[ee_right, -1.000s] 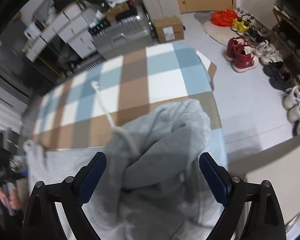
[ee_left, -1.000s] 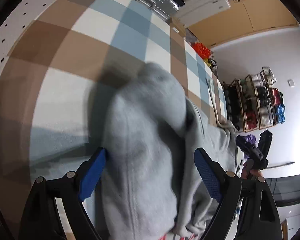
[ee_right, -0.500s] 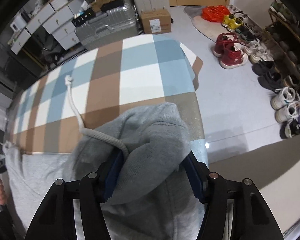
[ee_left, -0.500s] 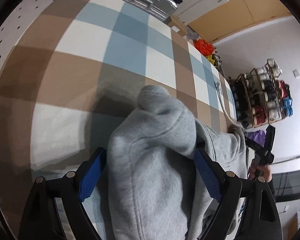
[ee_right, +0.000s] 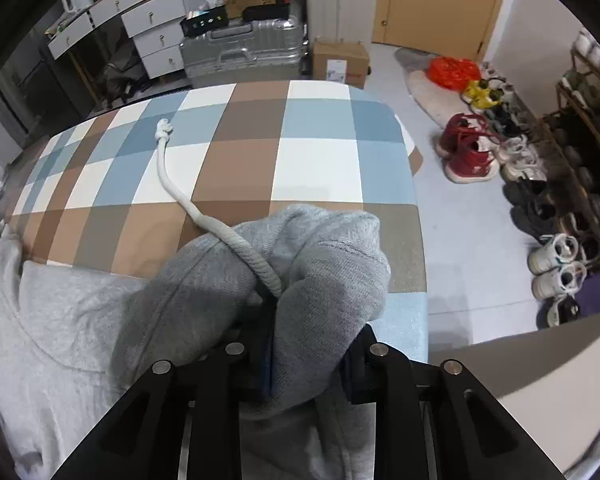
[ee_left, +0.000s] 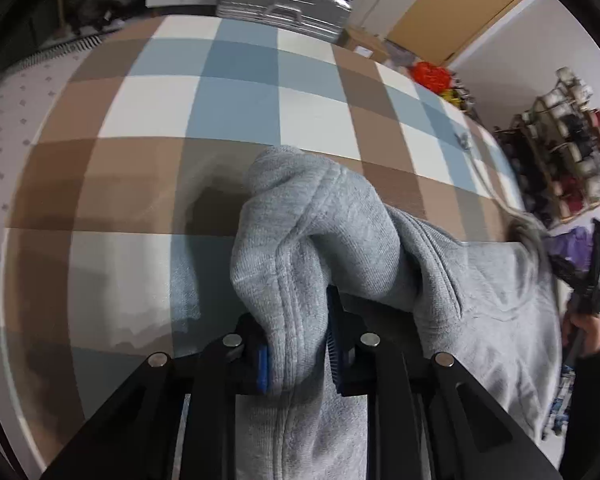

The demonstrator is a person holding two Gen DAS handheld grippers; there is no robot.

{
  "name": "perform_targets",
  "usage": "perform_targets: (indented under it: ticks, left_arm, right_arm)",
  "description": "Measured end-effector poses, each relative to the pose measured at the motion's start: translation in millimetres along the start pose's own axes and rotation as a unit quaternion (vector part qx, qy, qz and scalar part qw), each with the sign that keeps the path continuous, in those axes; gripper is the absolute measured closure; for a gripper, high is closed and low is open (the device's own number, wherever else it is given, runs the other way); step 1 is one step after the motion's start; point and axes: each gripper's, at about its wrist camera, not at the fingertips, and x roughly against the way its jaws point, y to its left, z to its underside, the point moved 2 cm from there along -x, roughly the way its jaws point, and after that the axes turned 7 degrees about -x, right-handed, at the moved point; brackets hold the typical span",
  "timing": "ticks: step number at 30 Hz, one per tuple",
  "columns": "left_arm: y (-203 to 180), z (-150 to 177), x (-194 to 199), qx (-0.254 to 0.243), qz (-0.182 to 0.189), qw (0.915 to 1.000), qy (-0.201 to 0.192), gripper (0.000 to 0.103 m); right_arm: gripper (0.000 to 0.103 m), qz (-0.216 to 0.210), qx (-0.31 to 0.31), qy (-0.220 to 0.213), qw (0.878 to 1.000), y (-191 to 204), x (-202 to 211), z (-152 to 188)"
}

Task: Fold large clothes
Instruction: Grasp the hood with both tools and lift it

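Checked cloth in blue, brown and white covers the table (ee_left: 236, 92), which serves as the landmark for all positions below. On it lies the grey hooded sweatshirt (ee_left: 480, 292), spread across the near part of the table and bunched at both near corners.

Change of state: half a second ago both tools stood open around gathered fabric; now both are closing on it. The left tool (ee_left: 296, 344) has a thick fold of the sweatshirt between its blue pads, which press on the cloth. The right tool (ee_right: 304, 360) likewise pinches a bunch of grey fabric near the table's right-hand edge (the pads are mostly hidden by the cloth that bulges over them). The white drawstring (ee_right: 168, 172) runs from this bunch out over the bare checks towards the far side of the table, its knotted end lying free.

Meaning for the task: the grasp step appears complete or nearly so, and no fold is yet made. The garment is probably ready to be lifted and carried over. The loose drawstring may drag or get trapped in the fold.

Surroundings: beyond the far edge of the table stand a silver suitcase (ee_right: 240, 56), a cardboard box (ee_right: 340, 64) and white drawers (ee_right: 152, 36). To the right of the table, shoes (ee_right: 468, 152) lie on the pale floor before a shoe rack (ee_right: 580, 128) and a wooden door (ee_right: 444, 0).
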Motion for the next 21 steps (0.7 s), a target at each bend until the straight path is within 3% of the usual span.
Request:
perform_targets:
  ticks: [4, 12, 21]
  left_arm:
    - [-11, -7, -4, -0.020, -0.051, 0.9985, 0.005, 0.090]
    - [3, -39, -13, -0.035, -0.094, 0.9947, 0.023, 0.094]
    - [9, -81, -29, -0.043, -0.155, 0.9869, 0.012, 0.098]
  right_arm:
    - [0.082, 0.009, 0.003, -0.025, 1.000, 10, 2, -6]
    - [0.083, 0.010, 0.009, -0.061, 0.998, 30, 3, -33]
    - [0.083, 0.023, -0.021, -0.074, 0.997, 46, -11, -75]
